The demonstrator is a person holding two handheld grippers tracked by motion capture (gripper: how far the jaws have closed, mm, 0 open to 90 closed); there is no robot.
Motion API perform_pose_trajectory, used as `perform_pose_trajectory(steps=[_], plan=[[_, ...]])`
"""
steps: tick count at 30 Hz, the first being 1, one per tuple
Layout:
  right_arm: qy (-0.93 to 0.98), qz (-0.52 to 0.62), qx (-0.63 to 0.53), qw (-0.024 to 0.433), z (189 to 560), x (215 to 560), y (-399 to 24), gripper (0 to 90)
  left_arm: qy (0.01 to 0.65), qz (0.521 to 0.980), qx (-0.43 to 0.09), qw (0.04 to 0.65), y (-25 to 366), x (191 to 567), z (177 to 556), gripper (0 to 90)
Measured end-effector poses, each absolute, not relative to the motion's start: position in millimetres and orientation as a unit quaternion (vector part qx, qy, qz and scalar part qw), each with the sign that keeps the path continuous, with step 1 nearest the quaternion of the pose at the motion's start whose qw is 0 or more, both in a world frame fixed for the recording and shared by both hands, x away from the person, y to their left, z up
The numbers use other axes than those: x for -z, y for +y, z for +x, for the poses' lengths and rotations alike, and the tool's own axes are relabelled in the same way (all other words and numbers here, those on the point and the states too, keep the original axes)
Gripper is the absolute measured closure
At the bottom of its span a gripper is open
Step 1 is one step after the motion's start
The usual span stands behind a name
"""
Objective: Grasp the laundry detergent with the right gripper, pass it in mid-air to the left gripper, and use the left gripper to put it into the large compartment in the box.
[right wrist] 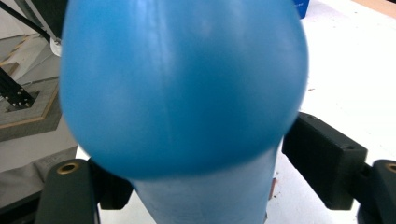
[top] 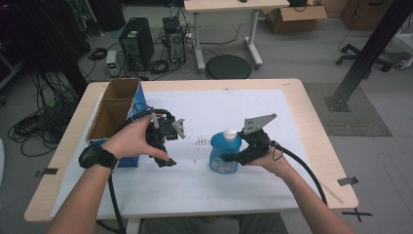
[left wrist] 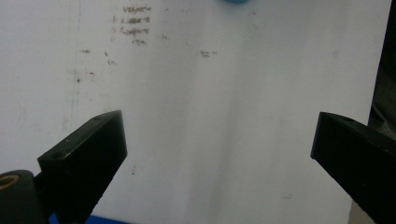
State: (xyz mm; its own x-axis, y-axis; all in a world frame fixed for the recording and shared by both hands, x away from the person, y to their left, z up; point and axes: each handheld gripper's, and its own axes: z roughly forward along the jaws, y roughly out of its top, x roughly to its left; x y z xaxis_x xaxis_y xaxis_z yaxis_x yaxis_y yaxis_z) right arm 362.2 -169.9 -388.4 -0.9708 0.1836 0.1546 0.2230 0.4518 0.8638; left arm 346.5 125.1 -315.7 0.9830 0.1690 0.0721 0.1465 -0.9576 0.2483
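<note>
On the white-covered bench (top: 292, 122), the right tongs (top: 233, 157) close around a standing blue bottle (top: 225, 152); grip squarely and low. Left tongs (top: 168, 146) hang wide open, empty.

I see a cardboard box (top: 117, 109) with two open compartments at the table's (top: 297, 114) left edge, on the white sheet (top: 214, 105). Beyond it I see a computer tower (top: 136, 44), a stool (top: 228, 67) and cables.

Blue bottle (top: 225, 152) with white cap (top: 229, 132); black claws; white sheet (top: 272, 131) speckled; brown-lined blue box (top: 119, 105)
</note>
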Motion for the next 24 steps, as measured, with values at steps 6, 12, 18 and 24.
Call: perform_pose_trajectory(steps=[6, 12, 18, 24], plan=[[-0.851, -0.114, 0.511, 0.02, 361.7, 388.3, -169.4, 26.5, 0.08, 0.988, -0.046, 0.122, 125.5, 315.6, 346.5, 4.2], [-0.852, -0.109, 0.512, 0.018, 360.5, 387.7, -169.5, 30.1, 0.081, 0.988, -0.046, 0.123, 125.7, 315.3, 346.2, 4.2], [-0.85, -0.102, 0.516, 0.016, 358.6, 388.0, -169.6, 34.5, 0.08, 0.988, -0.046, 0.121, 125.5, 315.0, 345.5, 4.2], [-0.85, -0.098, 0.517, 0.015, 357.7, 388.2, -169.8, 37.3, 0.082, 0.988, -0.047, 0.121, 125.7, 315.3, 345.5, 4.1]])
